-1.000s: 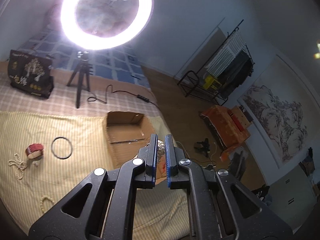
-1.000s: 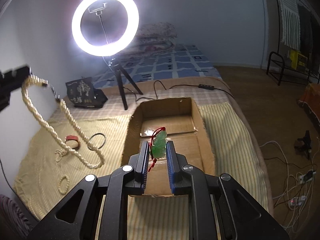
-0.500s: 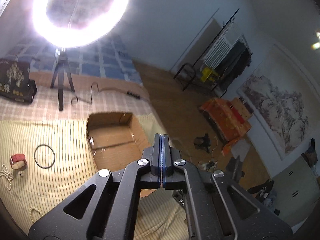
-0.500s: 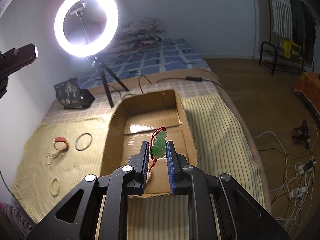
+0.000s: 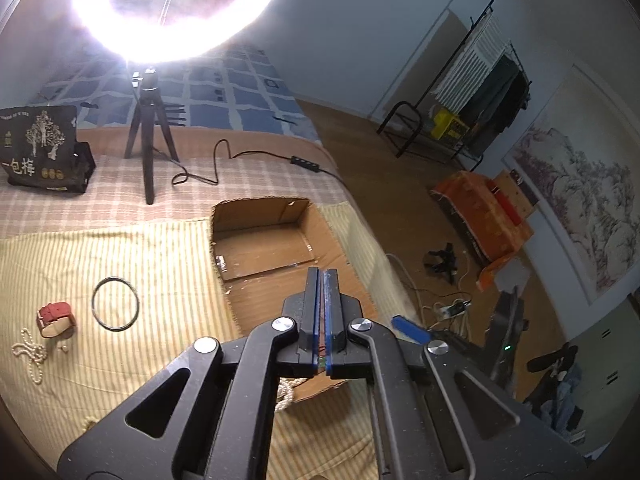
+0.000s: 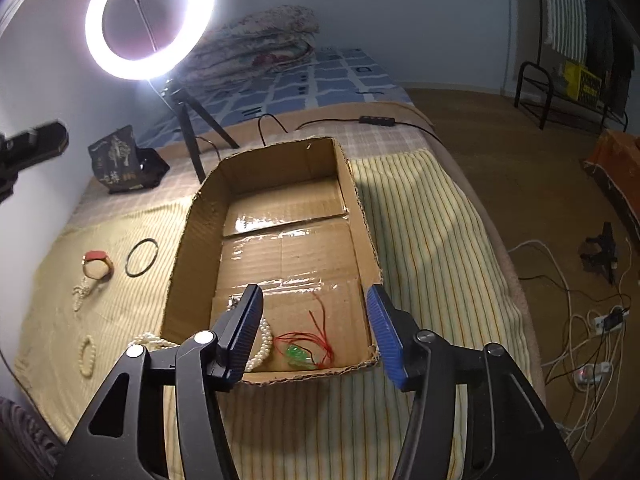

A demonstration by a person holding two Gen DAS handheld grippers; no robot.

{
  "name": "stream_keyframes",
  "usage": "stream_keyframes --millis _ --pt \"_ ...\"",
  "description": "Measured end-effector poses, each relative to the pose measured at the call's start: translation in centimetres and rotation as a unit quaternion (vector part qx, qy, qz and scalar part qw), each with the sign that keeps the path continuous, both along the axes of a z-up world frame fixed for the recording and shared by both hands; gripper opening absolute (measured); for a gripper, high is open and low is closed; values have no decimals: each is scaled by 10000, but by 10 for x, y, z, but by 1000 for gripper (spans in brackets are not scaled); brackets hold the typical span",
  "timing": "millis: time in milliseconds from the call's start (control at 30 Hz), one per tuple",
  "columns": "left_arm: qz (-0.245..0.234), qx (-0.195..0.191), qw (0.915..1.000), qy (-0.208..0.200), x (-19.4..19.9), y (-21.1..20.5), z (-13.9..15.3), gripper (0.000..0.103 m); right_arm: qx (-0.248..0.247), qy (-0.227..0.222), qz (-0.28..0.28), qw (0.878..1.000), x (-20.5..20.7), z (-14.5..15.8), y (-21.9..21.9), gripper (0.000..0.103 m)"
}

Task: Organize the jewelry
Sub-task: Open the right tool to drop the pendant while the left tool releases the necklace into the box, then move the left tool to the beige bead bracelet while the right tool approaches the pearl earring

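Observation:
An open cardboard box (image 6: 362,216) (image 5: 338,248) lies on the striped cloth. In its near end lie a green pendant on a red cord (image 6: 298,354) and a pearl necklace (image 6: 262,344) that drapes over the box's near-left wall. My right gripper (image 6: 316,328) is open and empty just above them. My left gripper (image 5: 322,292) is shut and empty above the box. On the cloth at the left lie a black ring bangle (image 5: 115,304) (image 6: 142,257), a red watch (image 5: 56,318) (image 6: 97,264), a small pearl strand (image 5: 30,354) and a pearl bracelet (image 6: 86,356).
A ring light on a tripod (image 6: 150,20) and a black printed bag (image 5: 42,152) stand behind the box. The bed's right edge (image 6: 488,232) drops to a floor with cables and a power strip (image 6: 600,324).
My right gripper opened and the green pendant dropped into the box. The pearl necklace, held by my left gripper a second ago, now lies in the box; the left gripper is shut.

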State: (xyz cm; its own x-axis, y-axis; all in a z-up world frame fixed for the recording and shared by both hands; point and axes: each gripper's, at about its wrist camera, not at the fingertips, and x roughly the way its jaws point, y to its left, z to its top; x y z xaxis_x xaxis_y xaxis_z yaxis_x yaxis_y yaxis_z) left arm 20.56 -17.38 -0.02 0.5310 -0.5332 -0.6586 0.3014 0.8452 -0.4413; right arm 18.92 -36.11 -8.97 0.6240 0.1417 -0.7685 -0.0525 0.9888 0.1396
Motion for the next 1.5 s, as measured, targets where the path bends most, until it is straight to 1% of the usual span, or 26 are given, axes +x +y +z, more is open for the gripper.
stream_keyframes --millis 33,67,100,133,200,267,367,433,567,700,833,967,1067,1167,1400,1433,1500 --pt "7 32 10000 3 0 1 -1 15 14 -4 -14 10000 0 1 -1 53" --pt "15 79 10000 0 -1 2 -2 32 -19 -15 -44 10000 -2 2 -1 54" --pt "39 138 9999 -4 -2 3 -3 49 -53 -18 -66 10000 -2 3 -1 57" --pt "65 176 9998 -18 -2 4 -3 54 -103 -29 -105 9999 -3 5 0 63" --pt "110 269 9995 -81 -5 7 -3 55 -126 -63 -143 9998 -4 7 0 66" --pt "127 399 9991 -113 -7 10 -3 56 -109 -82 -132 9998 -6 10 1 66" --pt "174 608 9979 -153 -12 22 -5 62 -150 -136 -127 9997 -9 16 6 68" --pt "218 688 9973 -165 -15 31 -6 62 -206 -187 -135 9995 -11 20 10 71" --pt "338 900 9952 -194 -20 56 -9 62 -157 -240 -62 9996 -14 26 20 71" --pt "516 1034 9929 -271 -27 87 -9 62 -171 -377 166 9990 -19 33 39 71" --pt "676 1098 9913 -256 -34 119 -14 62 -195 -487 461 9976 -26 37 61 71" --pt "789 1144 9903 -89 -43 148 -27 62 -208 -553 918 9940 -34 35 90 71" --pt "800 1252 9889 -18 -51 163 -35 62 -323 -639 1177 9905 -41 31 108 71" --pt "847 1308 9878 64 -58 176 -43 62 -320 -677 1420 9870 -46 27 123 71" --pt "977 1303 9860 369 -72 206 -68 62 -190 -579 2028 9773 -56 15 157 71" --pt "1000 1287 9857 436 -73 211 -73 60 -159 -541 2107 9759 -57 13 160 71" --pt "1052 1245 9847 616 -76 218 -85 47 -96 -421 2290 9725 -59 7 169 71"
